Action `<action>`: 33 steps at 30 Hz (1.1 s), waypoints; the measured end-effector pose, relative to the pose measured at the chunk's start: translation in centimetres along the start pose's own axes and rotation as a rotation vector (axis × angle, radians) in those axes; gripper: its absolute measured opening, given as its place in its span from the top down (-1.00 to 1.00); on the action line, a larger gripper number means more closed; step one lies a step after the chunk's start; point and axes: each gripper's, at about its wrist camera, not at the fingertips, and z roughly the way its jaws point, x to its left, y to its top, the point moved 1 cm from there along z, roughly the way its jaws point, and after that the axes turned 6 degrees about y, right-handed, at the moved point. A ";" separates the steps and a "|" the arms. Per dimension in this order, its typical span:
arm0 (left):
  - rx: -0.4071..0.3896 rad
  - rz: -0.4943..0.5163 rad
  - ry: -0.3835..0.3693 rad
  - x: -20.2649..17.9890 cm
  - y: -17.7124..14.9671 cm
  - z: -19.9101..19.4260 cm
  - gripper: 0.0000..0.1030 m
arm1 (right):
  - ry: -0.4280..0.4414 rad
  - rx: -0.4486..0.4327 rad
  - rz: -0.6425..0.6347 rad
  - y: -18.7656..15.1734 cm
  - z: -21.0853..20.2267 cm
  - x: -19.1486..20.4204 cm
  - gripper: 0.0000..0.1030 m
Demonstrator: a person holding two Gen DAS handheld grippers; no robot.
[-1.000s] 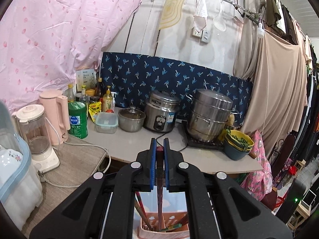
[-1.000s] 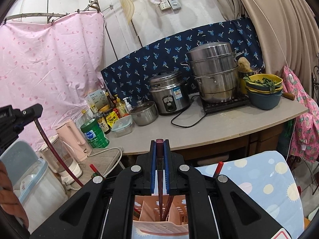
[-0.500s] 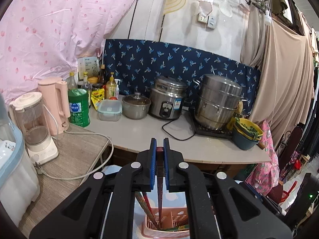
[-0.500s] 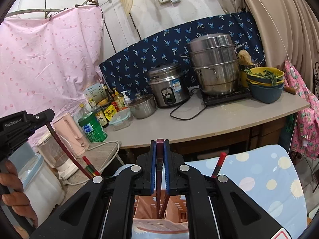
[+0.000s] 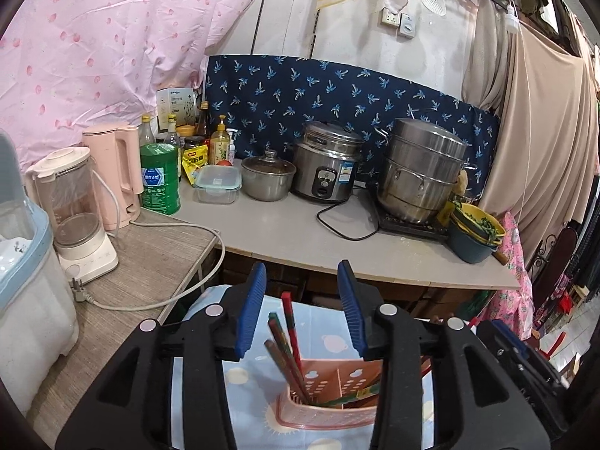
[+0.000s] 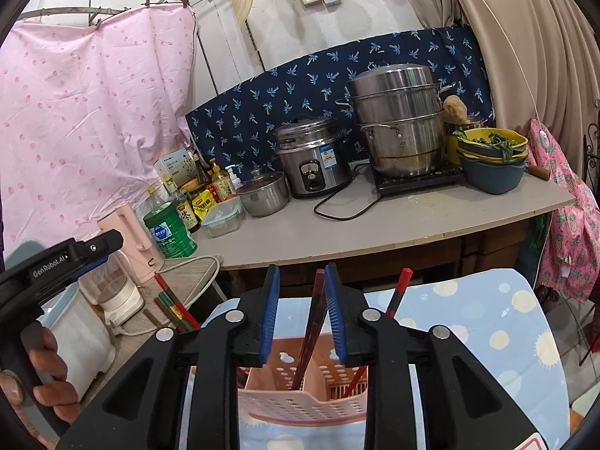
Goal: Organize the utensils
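Note:
A pink perforated utensil holder stands on a blue cloth with sun prints; it also shows in the right wrist view. Several chopsticks stand in it. My left gripper is open above the holder, its jaws wide apart around the chopsticks' tops without touching them. My right gripper is open a little; a dark red chopstick stands loose between its jaws, its lower end in the holder. Another red chopstick leans to the right. The left gripper shows in the right wrist view.
Behind the cloth is a grey counter with a rice cooker, a steel steamer pot, a small pot, bottles, a green can and stacked bowls. A blender and pink kettle stand at left.
Both grippers have opened. Each has let go of its chopstick, which now stands in the holder. The left gripper has lifted slightly and opened wide.

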 end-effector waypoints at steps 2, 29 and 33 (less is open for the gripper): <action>0.005 0.008 0.010 0.1 -0.4 -0.6 0.24 | 0.000 -0.004 -0.002 -0.2 -0.7 0.2 0.36; 0.080 0.102 0.112 1.5 -10.7 -9.3 -0.52 | -0.057 0.045 -0.106 -8.3 -11.2 3.7 -0.43; 0.090 0.101 0.122 1.8 -11.9 -9.9 -0.58 | -0.069 0.062 -0.107 -9.4 -11.8 3.6 -0.48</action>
